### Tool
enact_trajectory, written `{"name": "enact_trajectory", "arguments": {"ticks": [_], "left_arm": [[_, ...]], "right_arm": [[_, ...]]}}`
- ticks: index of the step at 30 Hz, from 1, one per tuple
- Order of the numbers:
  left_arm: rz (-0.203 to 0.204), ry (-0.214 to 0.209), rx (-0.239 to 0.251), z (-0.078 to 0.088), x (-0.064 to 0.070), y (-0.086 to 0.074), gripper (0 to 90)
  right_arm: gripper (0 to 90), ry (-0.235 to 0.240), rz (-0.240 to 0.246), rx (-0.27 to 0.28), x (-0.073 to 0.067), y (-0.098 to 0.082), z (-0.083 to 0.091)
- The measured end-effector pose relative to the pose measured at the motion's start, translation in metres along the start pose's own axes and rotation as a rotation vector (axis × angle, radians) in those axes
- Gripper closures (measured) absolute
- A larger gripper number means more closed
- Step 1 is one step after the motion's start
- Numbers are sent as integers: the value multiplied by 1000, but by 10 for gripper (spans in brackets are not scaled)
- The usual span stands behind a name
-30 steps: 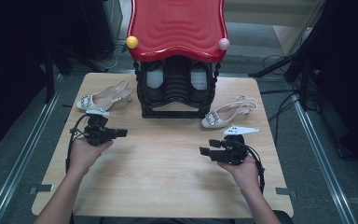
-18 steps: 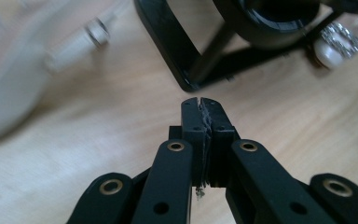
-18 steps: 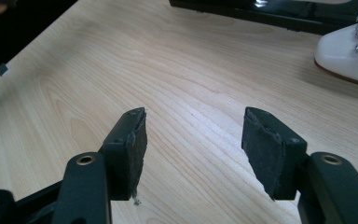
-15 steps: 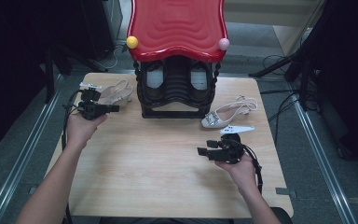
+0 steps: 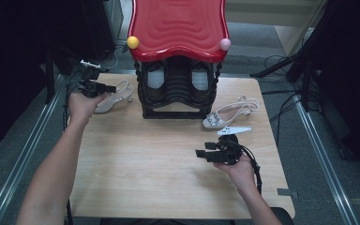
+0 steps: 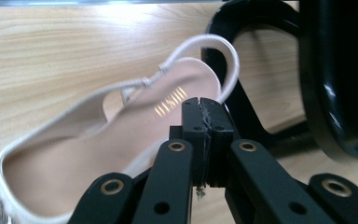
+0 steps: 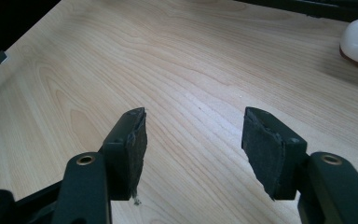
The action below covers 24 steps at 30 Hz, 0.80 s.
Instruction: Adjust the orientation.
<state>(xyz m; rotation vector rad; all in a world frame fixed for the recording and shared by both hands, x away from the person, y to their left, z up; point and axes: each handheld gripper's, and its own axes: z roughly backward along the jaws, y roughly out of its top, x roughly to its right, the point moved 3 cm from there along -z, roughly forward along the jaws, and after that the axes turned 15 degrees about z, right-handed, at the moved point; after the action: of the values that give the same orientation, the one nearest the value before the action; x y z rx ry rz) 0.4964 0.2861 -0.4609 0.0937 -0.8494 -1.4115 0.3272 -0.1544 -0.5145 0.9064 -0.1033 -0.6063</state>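
- While the left gripper (image 5: 104, 88) was held above the left shoe (image 5: 114, 96) at the table's far left, beside the black shoe rack (image 5: 178, 93), its jaws were seen pressed together with nothing between them; in the left gripper view the shoe (image 6: 98, 154) lay just beyond the tips.
- The right gripper (image 5: 202, 151) was held low over bare wood near the table's (image 5: 145, 187) right front, its jaws spread wide and empty.
- For a sound pick-up, the left jaws would probably need to be opened first, then lowered over the heel strap or side wall rather than the slick insole.
- The rack's edge sat close by, so a slow approach was judged wise.
- Two pale shoes were counted, the second (image 5: 227, 115) at the rack's right, along with one rack and two grippers.
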Motion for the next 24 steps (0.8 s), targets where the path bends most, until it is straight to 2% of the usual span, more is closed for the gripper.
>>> {"name": "enact_trajectory", "arguments": {"ticks": [1,2,4,5,8,11,12,15,18,24], "left_arm": [[1,-3,5,-3,-1,3,896],[23,-19,10,-7,-1,6,896],[37,-30,24,-14,-1,9,895],[32,-3,19,-19,-3,11,895],[44,18,14,-27,-5,14,895],[36,12,-31,-35,-2,8,895],[17,20,-44,-38,0,5,895],[23,-4,-39,-39,1,-3,896],[10,0,-52,-38,0,-12,896],[16,-24,-67,-29,-5,-23,894]], "right_arm": [[410,-1,0,1,0,0,0],[410,0,0,4,0,1,0],[410,7,1,1,-1,1,-1],[410,8,4,-2,-2,1,-1],[410,16,19,-12,-3,0,-3],[410,20,25,-18,-4,0,-4],[410,19,23,-20,-5,0,-4],[411,18,21,-25,-5,-1,-4],[410,16,25,-20,-4,0,-4],[406,19,19,-24,-5,0,-5]]}}
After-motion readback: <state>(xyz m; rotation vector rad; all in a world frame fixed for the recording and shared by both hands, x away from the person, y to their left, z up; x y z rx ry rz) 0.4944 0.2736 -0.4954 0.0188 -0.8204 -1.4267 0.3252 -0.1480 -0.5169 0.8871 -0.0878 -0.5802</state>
